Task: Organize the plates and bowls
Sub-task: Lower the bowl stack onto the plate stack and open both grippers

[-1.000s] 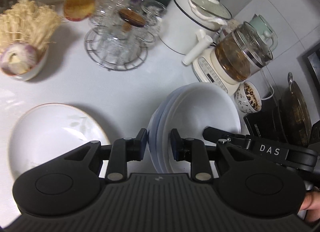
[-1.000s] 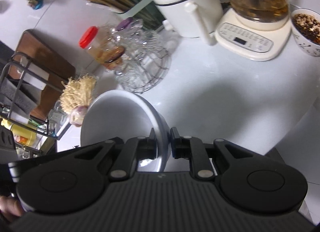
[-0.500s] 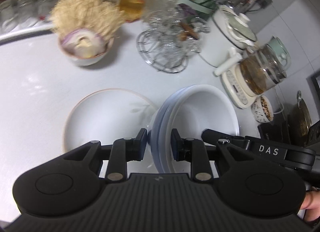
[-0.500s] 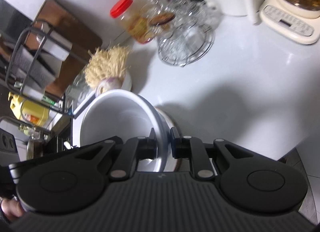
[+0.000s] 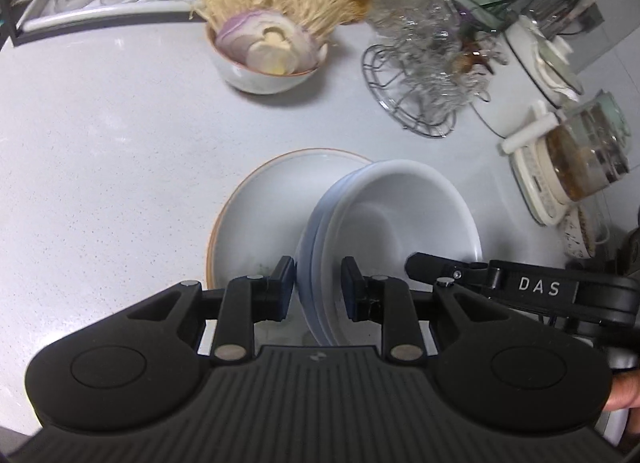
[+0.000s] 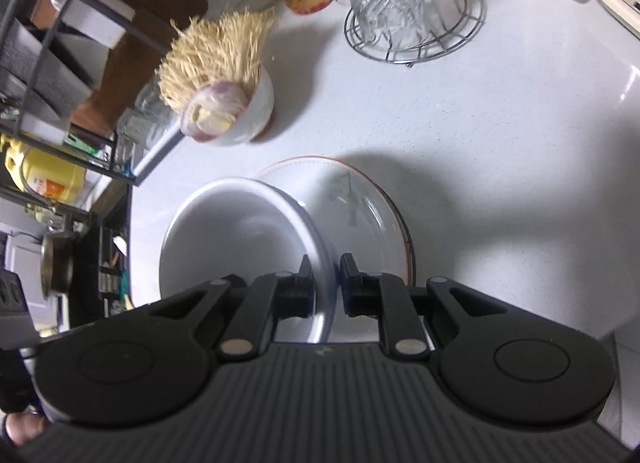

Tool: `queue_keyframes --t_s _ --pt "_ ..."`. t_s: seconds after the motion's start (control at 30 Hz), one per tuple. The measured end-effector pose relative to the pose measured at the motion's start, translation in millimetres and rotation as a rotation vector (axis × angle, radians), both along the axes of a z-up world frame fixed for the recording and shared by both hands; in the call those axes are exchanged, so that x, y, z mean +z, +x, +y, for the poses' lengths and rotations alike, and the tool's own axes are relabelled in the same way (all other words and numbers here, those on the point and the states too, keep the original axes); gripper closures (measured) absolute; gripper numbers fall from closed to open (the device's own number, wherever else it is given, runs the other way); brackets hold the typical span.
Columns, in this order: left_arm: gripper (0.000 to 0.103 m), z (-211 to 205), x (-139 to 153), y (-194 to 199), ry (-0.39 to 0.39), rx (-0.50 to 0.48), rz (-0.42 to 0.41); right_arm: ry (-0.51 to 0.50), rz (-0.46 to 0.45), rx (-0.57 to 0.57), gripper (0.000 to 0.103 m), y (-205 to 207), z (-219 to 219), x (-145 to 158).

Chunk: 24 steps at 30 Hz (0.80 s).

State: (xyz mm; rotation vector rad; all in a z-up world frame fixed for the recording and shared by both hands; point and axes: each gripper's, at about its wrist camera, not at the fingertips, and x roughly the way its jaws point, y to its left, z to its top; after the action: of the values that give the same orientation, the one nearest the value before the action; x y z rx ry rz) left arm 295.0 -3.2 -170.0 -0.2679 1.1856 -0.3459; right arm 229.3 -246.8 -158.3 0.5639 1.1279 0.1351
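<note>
A stack of white bowls (image 5: 400, 215) hangs over a white plate with a brown rim (image 5: 264, 207) that lies on the counter. My left gripper (image 5: 318, 287) is shut on the stack's near rim, with the layered edges between its pads. From the other side, my right gripper (image 6: 326, 283) is shut on the opposite rim of the bowl stack (image 6: 240, 239). In the right wrist view the plate (image 6: 360, 203) shows a faint leaf pattern and lies partly under the stack. The right gripper's body (image 5: 520, 287) reaches into the left wrist view.
A bowl of enoki mushrooms and cut onion (image 5: 268, 47) stands behind the plate. A wire rack of glass cups (image 5: 424, 75), a white pot (image 5: 536, 63) and a glass kettle (image 5: 580, 159) line the right. A metal shelf (image 6: 52, 63) stands at the counter's left edge.
Both grippers carried the bowl stack leftward and lower, from beside the plate to over its right part. The mushroom bowl and shelf have come closer into view.
</note>
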Motion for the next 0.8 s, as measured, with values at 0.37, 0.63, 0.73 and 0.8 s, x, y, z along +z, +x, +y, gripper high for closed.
queue_keyframes --t_s 0.37,0.63,0.73,0.8 --pt "0.075 2.8 -33.2 4.5 -0.016 0.015 0.043 -0.068 0.022 0.035 0.087 15.4 10.2 -18.6" --pt "0.075 -2.2 -36.4 5.7 -0.009 -0.004 0.042 -0.081 0.026 0.036 0.086 14.0 7.9 -21.3" --pt "0.059 -1.8 -28.2 3.7 0.010 0.010 0.028 -0.073 0.010 0.039 0.085 13.7 6.6 -17.0" --pt "0.050 -0.4 -18.1 0.1 0.027 0.022 -0.001 -0.080 0.006 0.055 0.085 13.0 6.6 -12.2"
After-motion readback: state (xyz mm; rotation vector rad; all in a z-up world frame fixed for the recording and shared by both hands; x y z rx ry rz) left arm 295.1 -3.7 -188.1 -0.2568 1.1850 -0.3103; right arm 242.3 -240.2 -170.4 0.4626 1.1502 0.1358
